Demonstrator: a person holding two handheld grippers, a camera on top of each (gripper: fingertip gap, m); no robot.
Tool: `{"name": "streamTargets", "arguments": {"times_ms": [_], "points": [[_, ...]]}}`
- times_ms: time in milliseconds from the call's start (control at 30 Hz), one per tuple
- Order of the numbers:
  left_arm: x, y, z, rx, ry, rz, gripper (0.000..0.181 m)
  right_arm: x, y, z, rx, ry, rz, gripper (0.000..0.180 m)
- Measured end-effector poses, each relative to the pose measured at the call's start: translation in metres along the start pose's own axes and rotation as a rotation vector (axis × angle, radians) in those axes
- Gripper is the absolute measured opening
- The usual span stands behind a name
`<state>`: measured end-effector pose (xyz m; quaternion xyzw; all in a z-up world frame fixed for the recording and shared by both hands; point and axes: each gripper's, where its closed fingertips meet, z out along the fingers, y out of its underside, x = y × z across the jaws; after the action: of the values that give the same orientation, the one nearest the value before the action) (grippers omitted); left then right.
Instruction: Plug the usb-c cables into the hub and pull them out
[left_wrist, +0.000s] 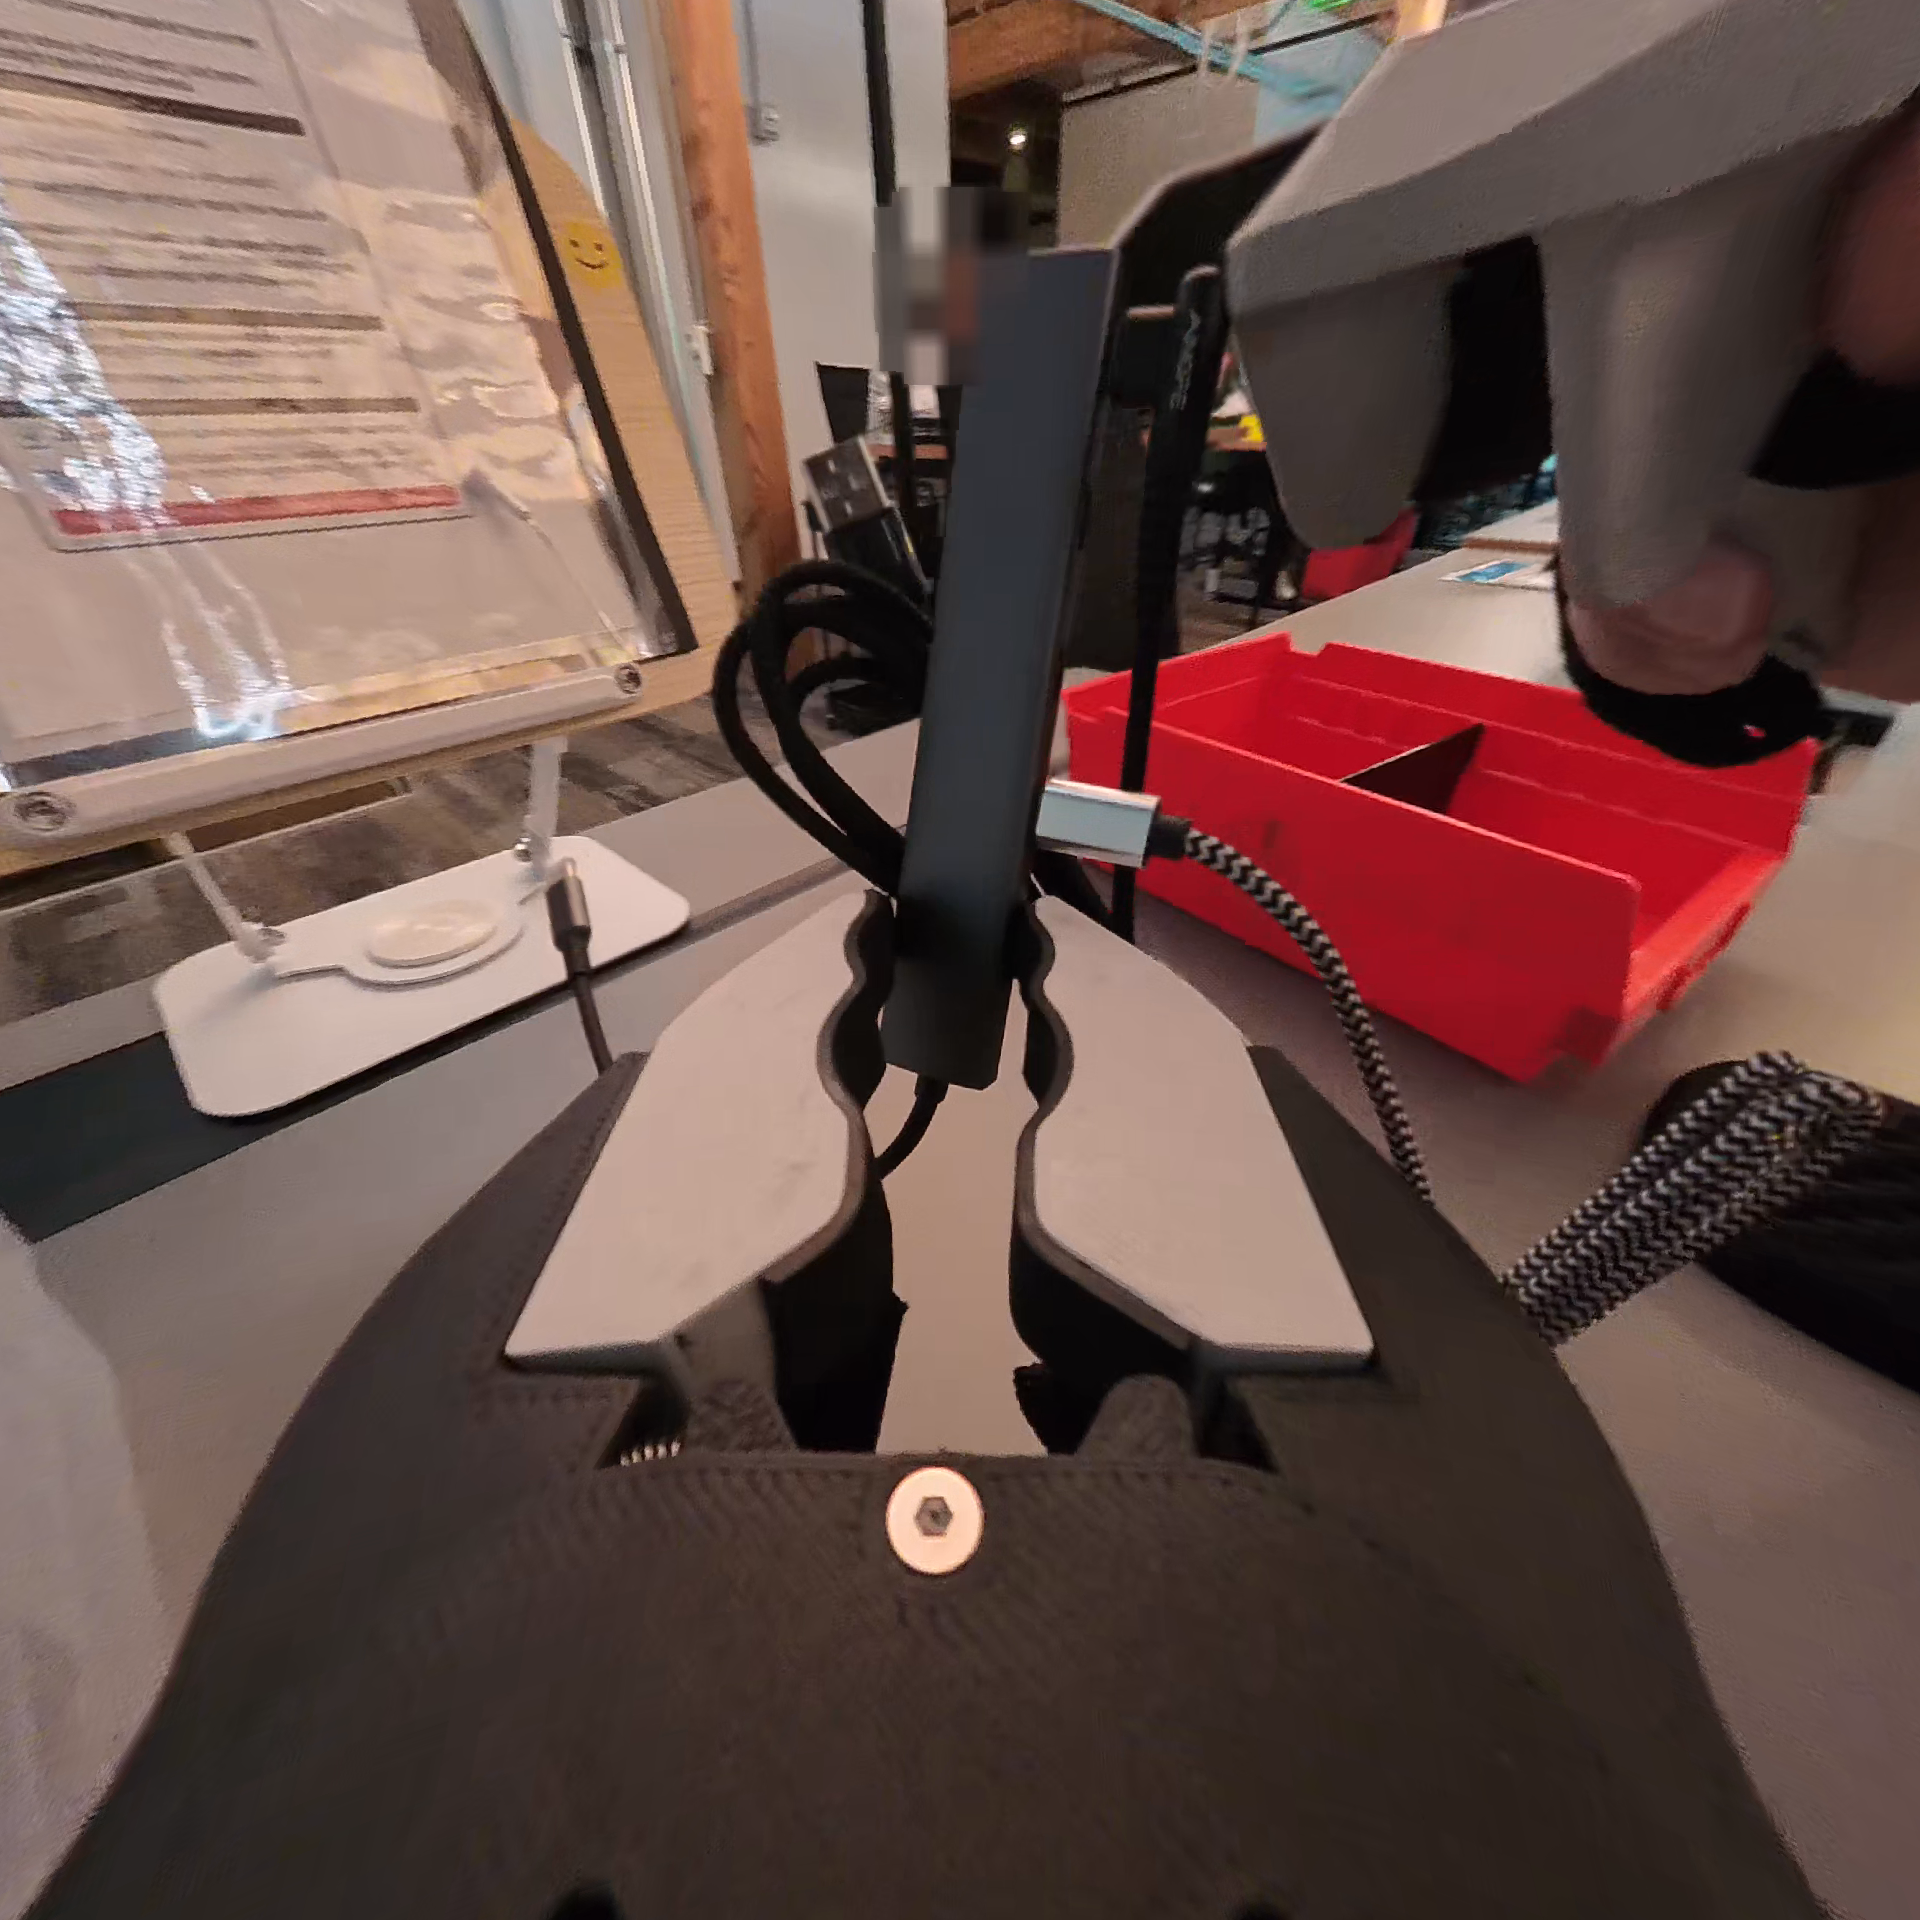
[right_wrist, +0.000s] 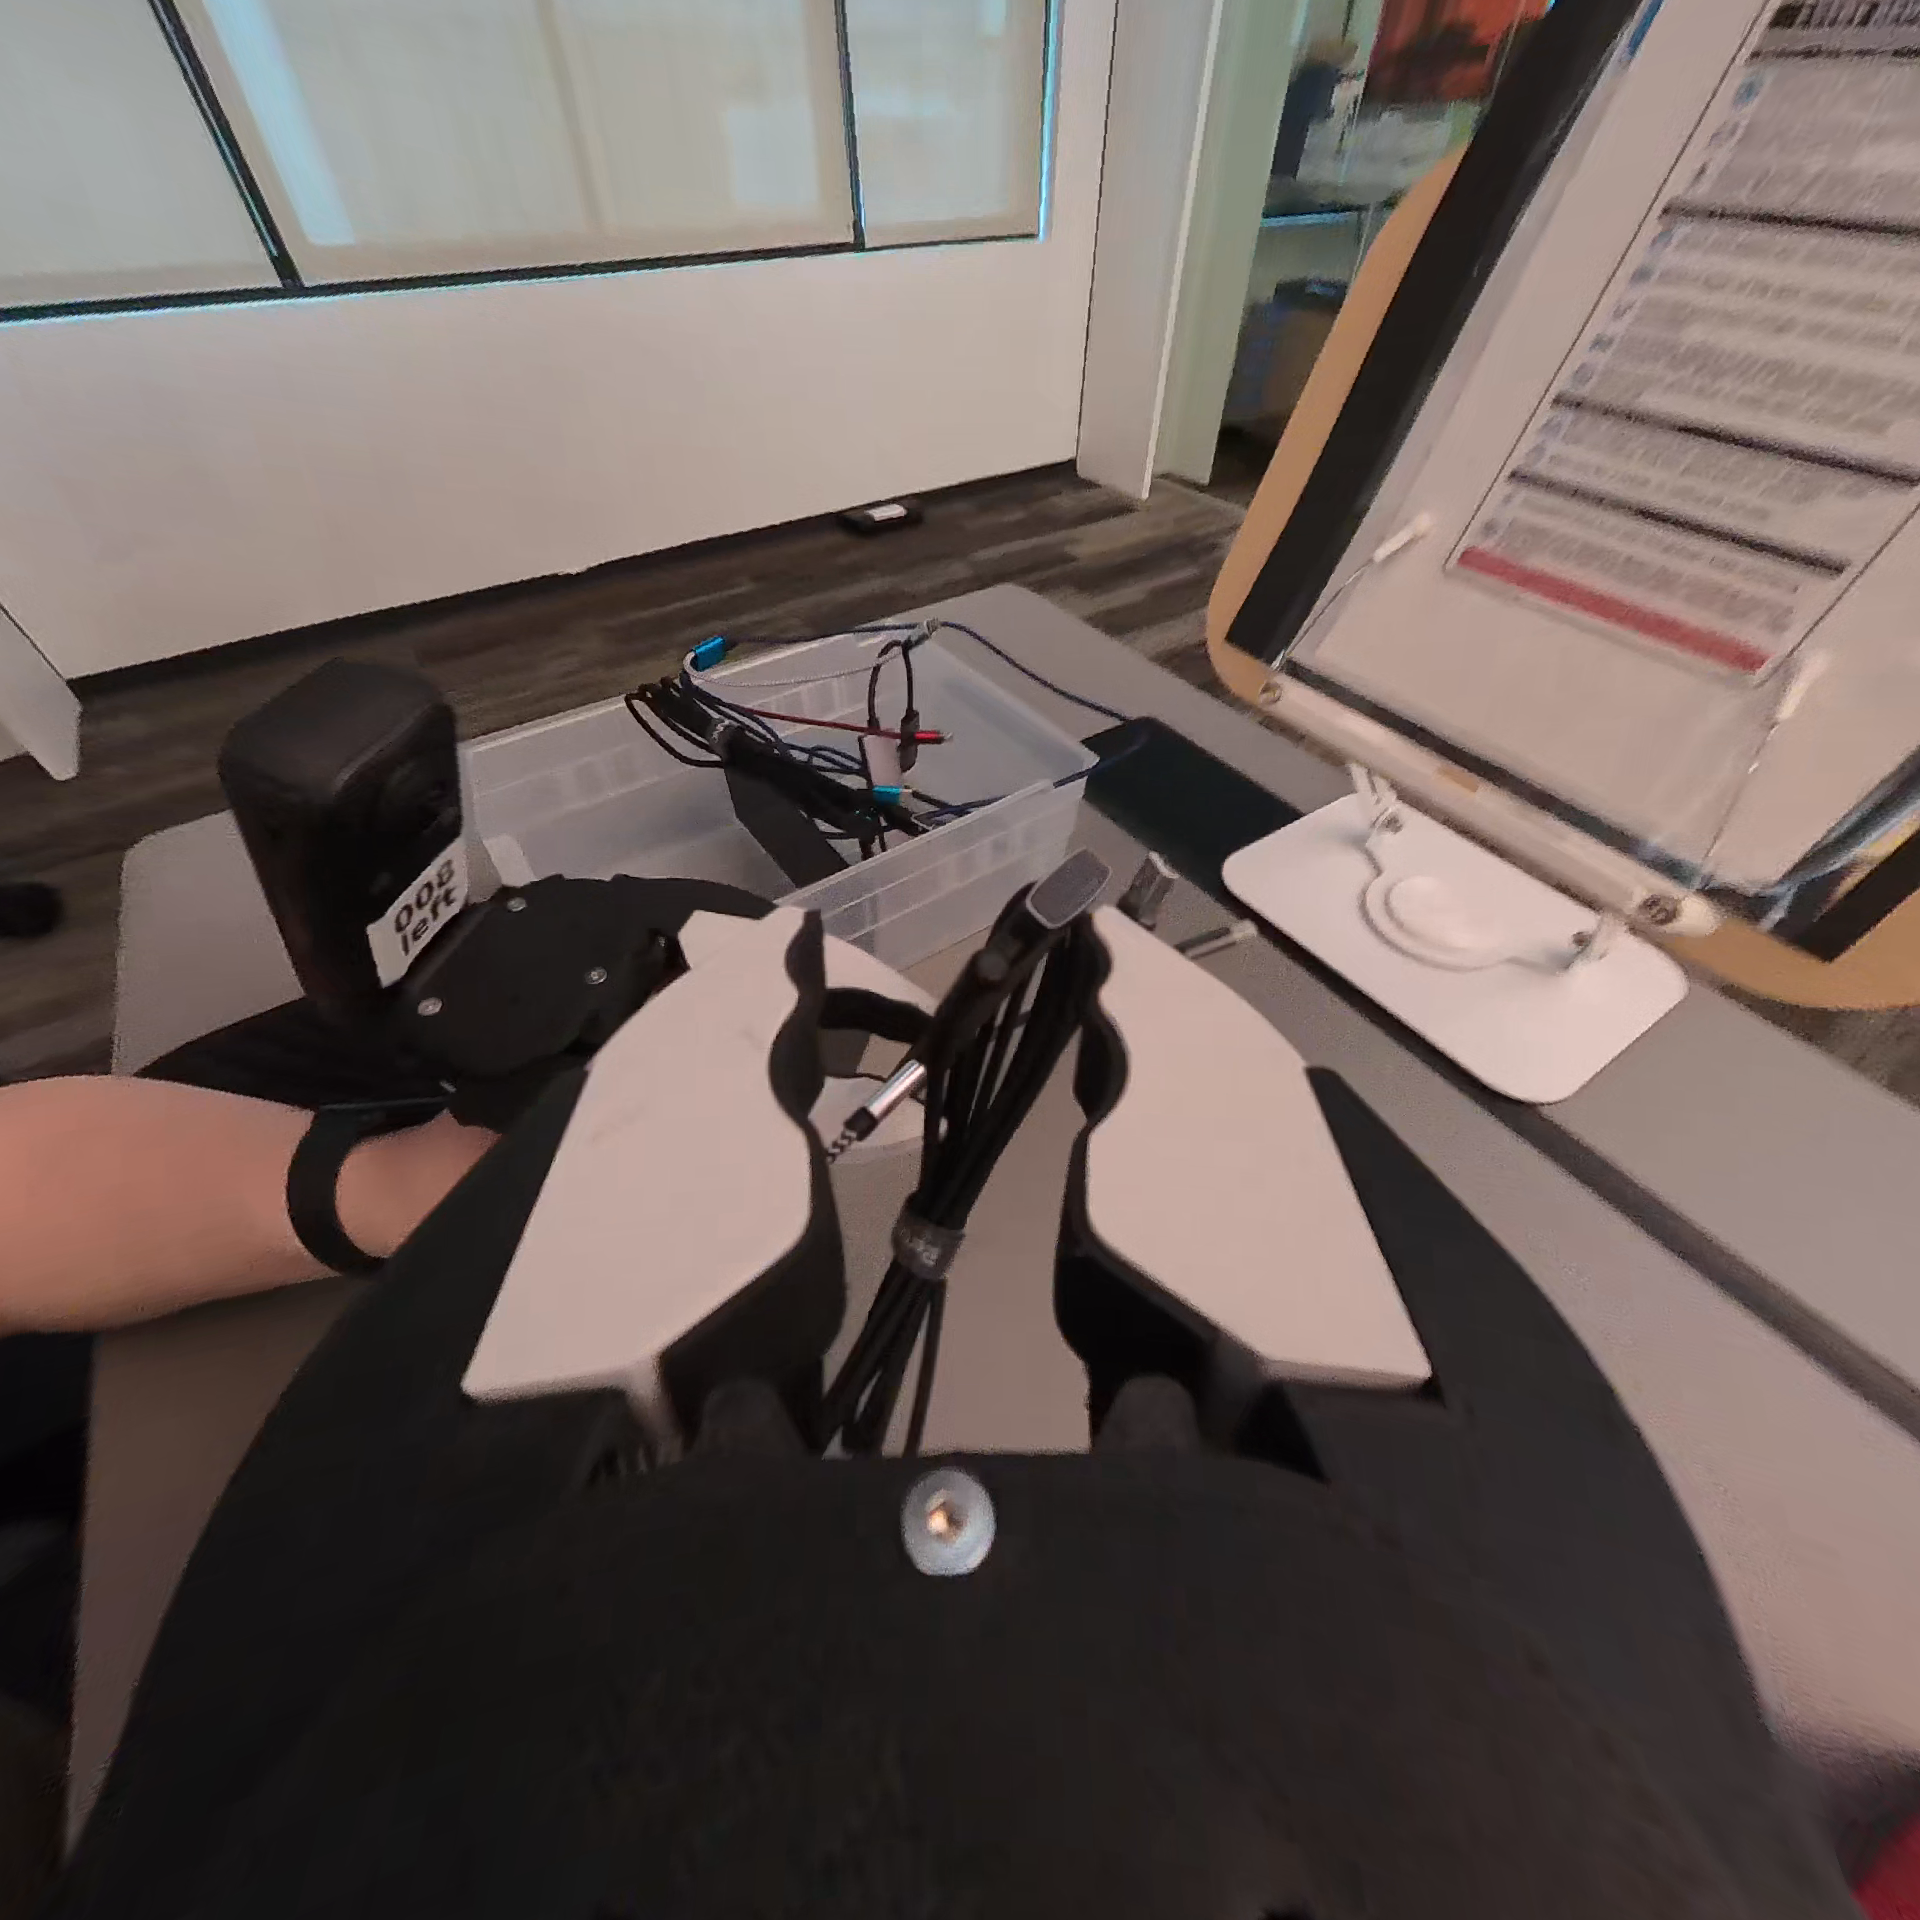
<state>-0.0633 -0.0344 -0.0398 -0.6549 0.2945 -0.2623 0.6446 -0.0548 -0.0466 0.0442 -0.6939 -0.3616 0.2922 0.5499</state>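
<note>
My left gripper (left_wrist: 951, 935) is shut on the lower end of a dark slim hub (left_wrist: 997, 623) and holds it upright above the table. A silver USB-C plug (left_wrist: 1101, 821) on a black-and-white braided cable (left_wrist: 1351, 1029) sits in the hub's right side. A bundle of black cable (left_wrist: 821, 717) loops behind the hub. My right gripper (left_wrist: 1507, 561) hovers up and to the right of the hub. In the right wrist view my right gripper (right_wrist: 945, 935) is open, its jaws either side of the strapped black bundle (right_wrist: 935, 1174) and the hub's end (right_wrist: 1070, 894). The silver plug (right_wrist: 883, 1107) shows there too.
A red divided bin (left_wrist: 1403, 883) stands right of the hub. A document stand (left_wrist: 312, 416) on a white base (left_wrist: 416, 966) is at the left, with a loose plug (left_wrist: 571, 904) by it. A clear bin (right_wrist: 997, 821) holds several cables. The body of my left gripper (right_wrist: 540, 966) is at the left. One gripper's finger ends stand about 9 centimetres off the other's.
</note>
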Motion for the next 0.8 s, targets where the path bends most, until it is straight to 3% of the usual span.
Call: {"name": "streamTargets", "arguments": {"times_ms": [133, 300, 433, 500, 567, 700, 800], "points": [[-0.004, 0.001, -0.001, -0.009, -0.070, 0.080, 0.023, 0.010, 0.018, 0.014, -0.054, 0.011, 0.055, 0.035], [-0.003, -0.001, -0.003, -0.012, -0.160, 0.216, 0.023, 0.010, 0.025, 0.020, -0.051, -0.107, 0.190, 0.018], [0.001, -0.004, -0.002, -0.003, -0.140, 0.225, 0.022, 0.009, 0.026, 0.015, -0.069, -0.187, 0.165, 0.010], [0.003, -0.016, -0.006, 0.052, -0.099, 0.185, 0.032, 0.012, 0.026, 0.011, -0.075, -0.187, 0.131, 0.010], [0.001, -0.033, -0.013, 0.113, -0.085, 0.155, 0.054, 0.015, 0.028, 0.008, -0.098, -0.178, 0.076, 0.010], [0.001, -0.052, -0.014, 0.121, -0.050, 0.172, 0.060, 0.017, 0.024, 0.004, -0.093, -0.162, 0.036, 0.010], [0.008, -0.050, -0.001, 0.043, -0.067, 0.299, 0.060, 0.016, 0.022, 0.006, -0.085, -0.144, 0.056, 0.010]]}}
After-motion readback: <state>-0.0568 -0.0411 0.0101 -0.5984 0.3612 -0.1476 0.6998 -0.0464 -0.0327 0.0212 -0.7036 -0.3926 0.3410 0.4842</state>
